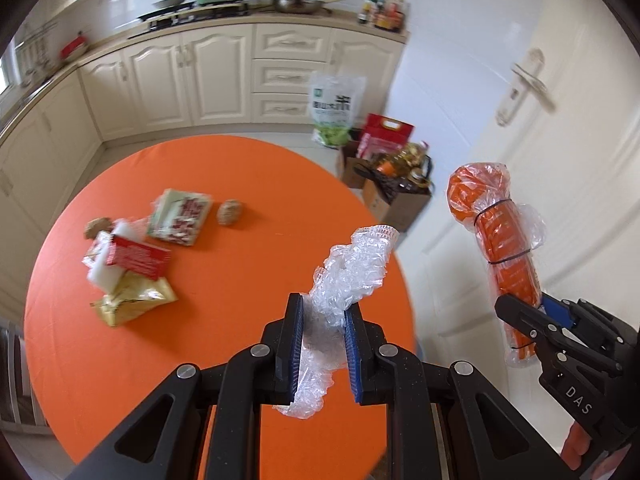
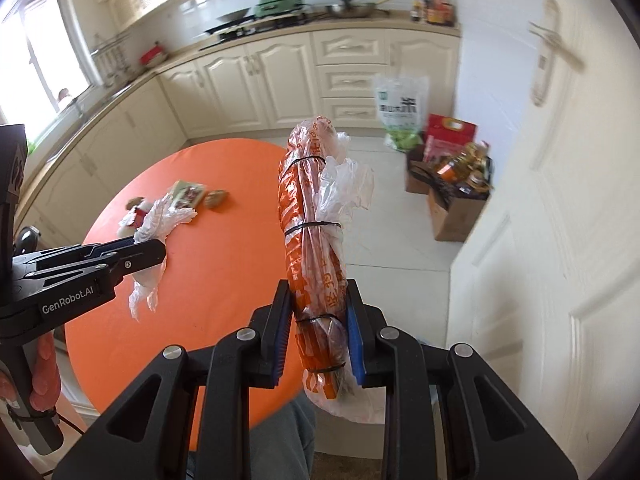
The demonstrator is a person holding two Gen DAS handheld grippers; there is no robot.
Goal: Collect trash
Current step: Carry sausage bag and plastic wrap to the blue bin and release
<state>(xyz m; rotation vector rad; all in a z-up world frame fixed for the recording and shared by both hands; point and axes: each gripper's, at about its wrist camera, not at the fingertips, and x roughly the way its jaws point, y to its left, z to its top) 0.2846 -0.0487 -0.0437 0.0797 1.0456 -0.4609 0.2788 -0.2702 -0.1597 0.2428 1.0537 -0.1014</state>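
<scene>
My left gripper (image 1: 325,309) is shut on a crumpled piece of clear plastic wrap (image 1: 354,266), lifted above the right side of the round orange table (image 1: 232,280). To its right, my right gripper (image 1: 532,314) is shut on a long orange bundle in a clear bag (image 1: 494,232) tied with black bands, held upright beyond the table's edge. In the right wrist view the bundle (image 2: 310,216) stands between the pads of the right gripper (image 2: 318,292), and the left gripper (image 2: 154,250) with its plastic wrap (image 2: 158,216) is at the left. More trash lies on the table's left: a red box (image 1: 138,256), a gold wrapper (image 1: 132,300), a printed packet (image 1: 180,216) and a brown crumpled ball (image 1: 229,212).
Cardboard boxes with bottles (image 1: 396,188) and a rice bag (image 1: 336,108) stand on the floor past the table. A white door (image 1: 520,80) is at the right. Cream cabinets (image 1: 192,76) run along the back and left. A person's leg (image 2: 296,428) shows below the table's edge.
</scene>
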